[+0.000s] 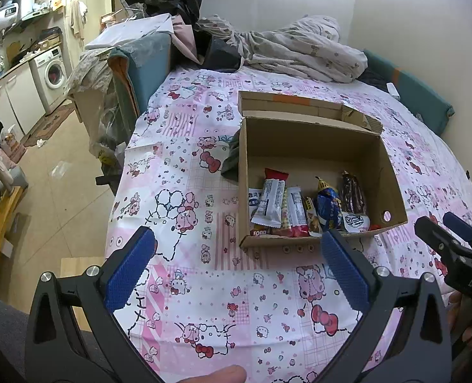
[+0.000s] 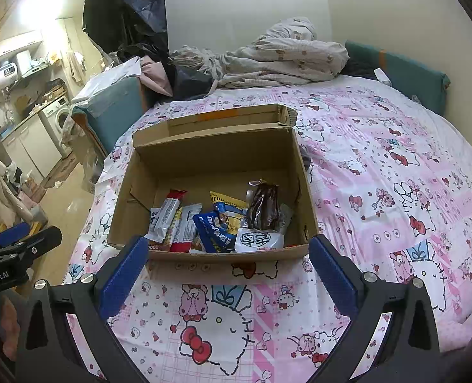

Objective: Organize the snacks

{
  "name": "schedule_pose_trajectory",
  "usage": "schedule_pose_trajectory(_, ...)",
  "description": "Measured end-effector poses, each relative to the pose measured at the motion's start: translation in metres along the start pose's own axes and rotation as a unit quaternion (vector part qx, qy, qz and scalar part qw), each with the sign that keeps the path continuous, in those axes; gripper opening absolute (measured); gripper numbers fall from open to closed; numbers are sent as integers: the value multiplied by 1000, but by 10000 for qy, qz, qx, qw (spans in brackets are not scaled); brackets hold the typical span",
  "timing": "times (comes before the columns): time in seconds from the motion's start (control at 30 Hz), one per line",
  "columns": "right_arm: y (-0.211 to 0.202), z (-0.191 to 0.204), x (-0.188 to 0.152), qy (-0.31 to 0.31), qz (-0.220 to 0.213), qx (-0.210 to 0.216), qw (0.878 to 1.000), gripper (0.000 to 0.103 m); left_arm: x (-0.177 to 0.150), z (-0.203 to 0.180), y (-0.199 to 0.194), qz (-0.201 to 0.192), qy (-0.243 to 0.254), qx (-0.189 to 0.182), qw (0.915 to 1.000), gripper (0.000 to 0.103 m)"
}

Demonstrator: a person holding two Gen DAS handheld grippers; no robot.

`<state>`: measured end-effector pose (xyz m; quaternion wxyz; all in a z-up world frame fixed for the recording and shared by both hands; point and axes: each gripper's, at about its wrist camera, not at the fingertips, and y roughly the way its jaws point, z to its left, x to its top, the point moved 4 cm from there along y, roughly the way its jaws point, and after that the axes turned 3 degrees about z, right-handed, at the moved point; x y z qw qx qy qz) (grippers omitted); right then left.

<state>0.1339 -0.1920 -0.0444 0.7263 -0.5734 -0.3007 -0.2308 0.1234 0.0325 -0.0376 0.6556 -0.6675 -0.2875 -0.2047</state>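
From the left wrist view, a cardboard box (image 1: 315, 172) is seen on the bed (image 1: 185, 210), lying toward the bed's middle and nearer its left edge than its right. The snacks are gathered along the box's near wall: a white bar wrapper (image 1: 269, 202) leaning over a red-ended packet (image 1: 296, 214), a blue packet (image 1: 328, 207) and a dark brown wrapper (image 1: 352, 193) toward the near right corner. The left gripper (image 1: 236, 274) is held over the sheet short of the box, its jaws spread wide and nothing between them. The right gripper (image 1: 453, 239) is seen at the right edge; its jaws appear parted.

From the right wrist view, the same box (image 2: 217, 166) is faced squarely. A white round-printed pack (image 2: 258, 239) lies against the near wall beneath the brown wrapper (image 2: 263, 206), beside the blue packet (image 2: 215, 228). The right gripper (image 2: 228, 274) hovers just before the near wall, jaws spread and empty.

The packets are judged light, thin and crinkly, their film likely slick and their contents possibly crushable. Each is probably best pinched across a flat sealed end or narrow width, with gentle pressure. The overlapping ones may drag neighbours when lifted.
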Motion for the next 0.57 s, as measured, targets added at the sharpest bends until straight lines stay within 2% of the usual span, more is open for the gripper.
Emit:
schedule_pose_trajectory(0.37, -1, 0, 0, 17, -27, 16, 10000, 103, -2, 0, 3, -10, 48, 14, 10000, 103)
schedule_pose_trajectory(0.57, -13, -19, 15, 363, -337, -17, 9988, 103, -1, 0, 12, 41, -34, 42, 10000, 103)
